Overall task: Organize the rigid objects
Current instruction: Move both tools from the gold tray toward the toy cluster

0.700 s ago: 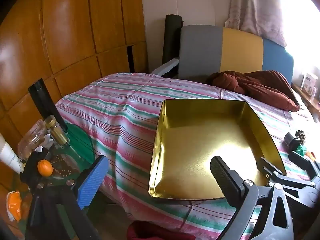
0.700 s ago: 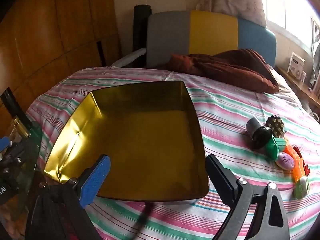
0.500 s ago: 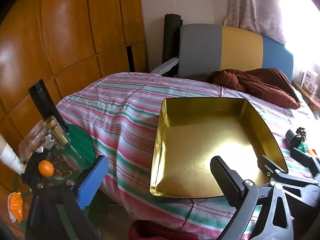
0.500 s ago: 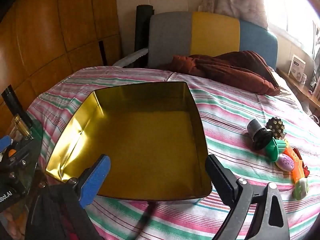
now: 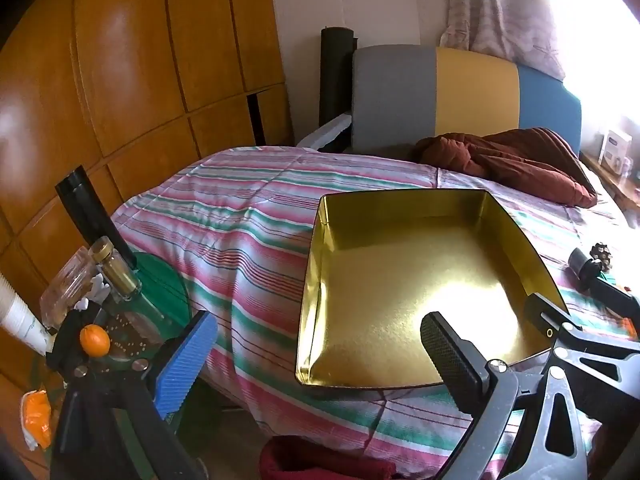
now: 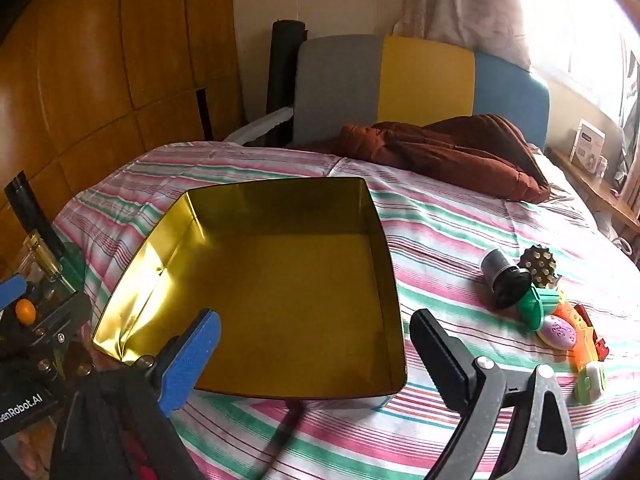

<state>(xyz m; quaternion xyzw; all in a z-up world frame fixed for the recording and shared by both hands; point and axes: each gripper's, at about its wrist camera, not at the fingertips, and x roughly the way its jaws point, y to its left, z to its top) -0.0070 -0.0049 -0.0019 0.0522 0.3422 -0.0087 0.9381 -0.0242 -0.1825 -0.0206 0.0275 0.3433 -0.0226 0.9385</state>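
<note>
Hovering wide open and empty, the right claw (image 6: 312,352) hangs over the near edge of the gold tin (image 6: 384,264), and the left claw (image 5: 316,356) gapes just as wide with nothing in it, low at the tin's near-left corner. Nothing shows inside the tin, just bare shiny metal, flat on the striped bed (image 6: 440,232). Off to its right, well apart, the toys huddle together: black cylinder (image 6: 502,280), spiky ball (image 6: 538,266), green cup (image 6: 538,306), pink egg (image 6: 558,332), orange toy (image 6: 582,338). A brown blanket (image 6: 448,152) lies beyond.
</note>
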